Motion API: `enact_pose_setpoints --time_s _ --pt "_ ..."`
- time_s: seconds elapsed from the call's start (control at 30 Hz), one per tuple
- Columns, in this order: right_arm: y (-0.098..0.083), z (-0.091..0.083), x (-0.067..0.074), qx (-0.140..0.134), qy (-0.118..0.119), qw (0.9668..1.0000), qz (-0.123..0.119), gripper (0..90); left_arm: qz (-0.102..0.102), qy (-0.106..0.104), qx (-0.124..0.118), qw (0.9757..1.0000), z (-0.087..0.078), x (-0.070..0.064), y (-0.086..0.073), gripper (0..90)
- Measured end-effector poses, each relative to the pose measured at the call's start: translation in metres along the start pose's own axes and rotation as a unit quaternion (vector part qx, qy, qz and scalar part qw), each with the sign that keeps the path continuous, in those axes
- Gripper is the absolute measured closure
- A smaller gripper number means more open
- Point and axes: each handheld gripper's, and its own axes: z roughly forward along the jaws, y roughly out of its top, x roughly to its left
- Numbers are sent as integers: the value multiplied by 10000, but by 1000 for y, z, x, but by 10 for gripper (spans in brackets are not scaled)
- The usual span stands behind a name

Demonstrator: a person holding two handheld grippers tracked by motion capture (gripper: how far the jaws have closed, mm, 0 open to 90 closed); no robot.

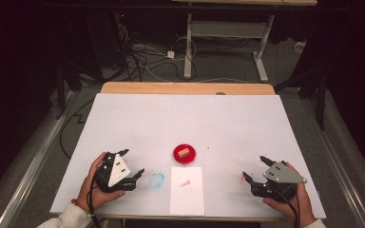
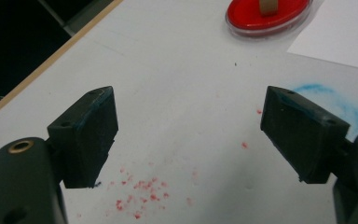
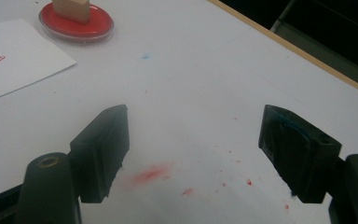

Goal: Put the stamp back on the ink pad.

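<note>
Fingers of my left gripper [image 1: 132, 162] are spread wide and grasp nothing, low over the table [image 1: 138, 118] near its front left corner, beside a blue smear [image 1: 157, 180]. My right gripper [image 1: 255, 170] is released too, holding nothing, near the front right corner over red specks [image 3: 154, 173]. Between them, toward the front edge, a wooden stamp [image 1: 184, 153] stands in the red ink pad [image 1: 184, 154], just behind the paper [image 1: 187, 190], which bears a red print [image 1: 185, 182].
</note>
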Motion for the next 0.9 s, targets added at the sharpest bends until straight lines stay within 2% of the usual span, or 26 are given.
enact_pose_setpoints --time_s 0.33,0.6,0.9 --pt "0 0 -1 -12 8 10000 3 245 -122 -55 227 9997 -9 -7 -15 183" --pt "2 3 -1 -38 46 10000 -14 245 -150 -71 315 9994 -12 -10 -19 183" --pt "4 4 0 -59 78 9999 -63 245 -169 -44 272 9995 -15 -9 -19 183"
